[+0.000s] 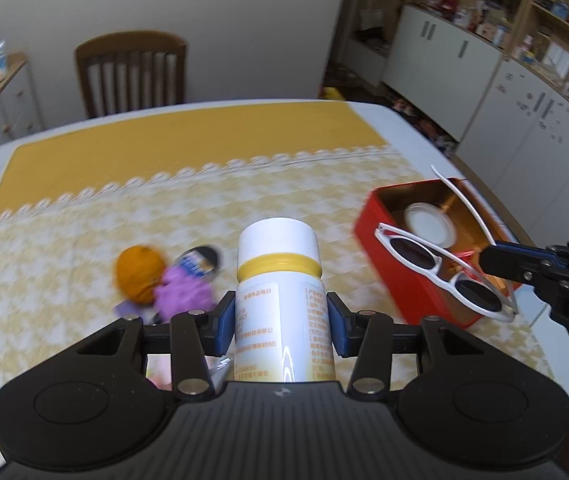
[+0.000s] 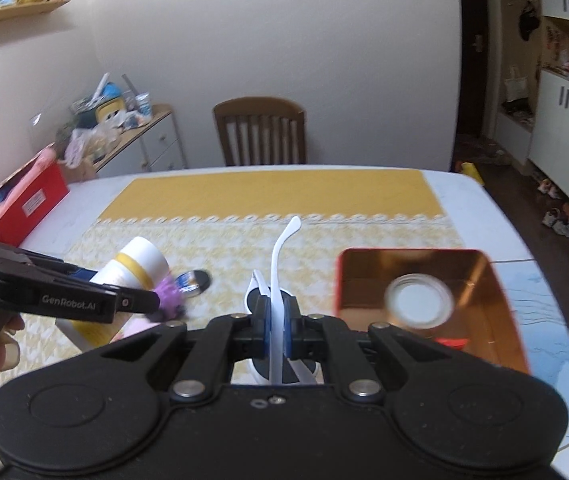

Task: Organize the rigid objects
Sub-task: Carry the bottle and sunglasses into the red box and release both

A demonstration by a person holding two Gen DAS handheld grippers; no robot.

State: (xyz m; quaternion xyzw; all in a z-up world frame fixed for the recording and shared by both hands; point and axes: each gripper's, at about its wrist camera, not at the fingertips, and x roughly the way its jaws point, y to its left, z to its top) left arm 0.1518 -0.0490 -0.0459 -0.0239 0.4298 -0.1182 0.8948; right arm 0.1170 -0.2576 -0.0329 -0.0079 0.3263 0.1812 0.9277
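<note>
At center frame in the left wrist view, the left gripper (image 1: 281, 322) clamps a white bottle (image 1: 280, 280) above the table (image 1: 204, 200). At right, the right gripper (image 2: 277, 322) pinches white sunglasses (image 1: 444, 268) by one temple over the red tin box (image 1: 388, 248), which holds a round lid (image 2: 420, 300).

- "GenRobot.AI" runs in pale letters along the side of the left gripper (image 2: 136, 300), seen from the right wrist.
- "DA", cut off at the frame edge, shows on the right gripper (image 1: 488, 262) body.
- The white bottle (image 1: 282, 300) carries orange Chinese print, ending in "88" on one line.
</note>
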